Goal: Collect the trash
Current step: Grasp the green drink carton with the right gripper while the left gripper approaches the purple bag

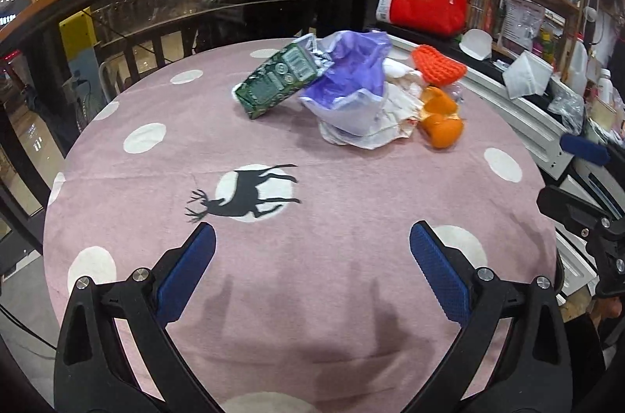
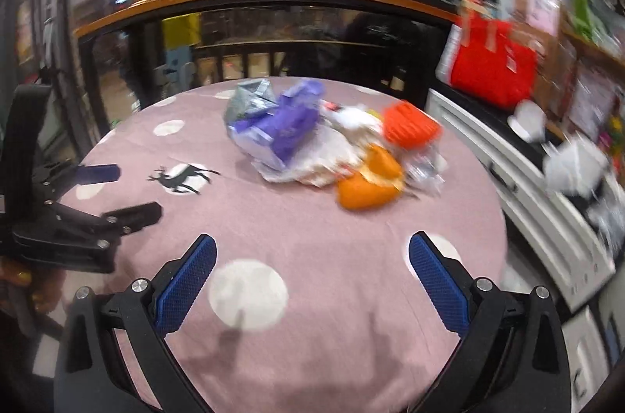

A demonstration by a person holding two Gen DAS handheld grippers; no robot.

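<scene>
Left hand-held gripper [image 1: 312, 245]: released, empty, over near bench edge.
Green printed carton [image 1: 279, 81]: far side, untouched, against purple plastic bag [image 1: 347, 69].
White crumpled paper [image 1: 390, 116]: under bag, uncollected.
Orange peel pieces [image 1: 441, 120]: right of pile, beside orange knitted piece [image 1: 437, 65].
Right hand-held gripper [image 2: 312, 252]: released, empty, short of pile.
Pink round spotted bench [image 1: 351, 186]: nothing gathered yet; all collecting left.

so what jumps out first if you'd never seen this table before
The heap of trash at the far side of the round pink polka-dot table: a purple plastic bag with a green carton leaning at its left, and bright orange peel at its right. Nearer, a black deer print sits mid-cloth, and the left gripper and right gripper are both open and empty.
</scene>
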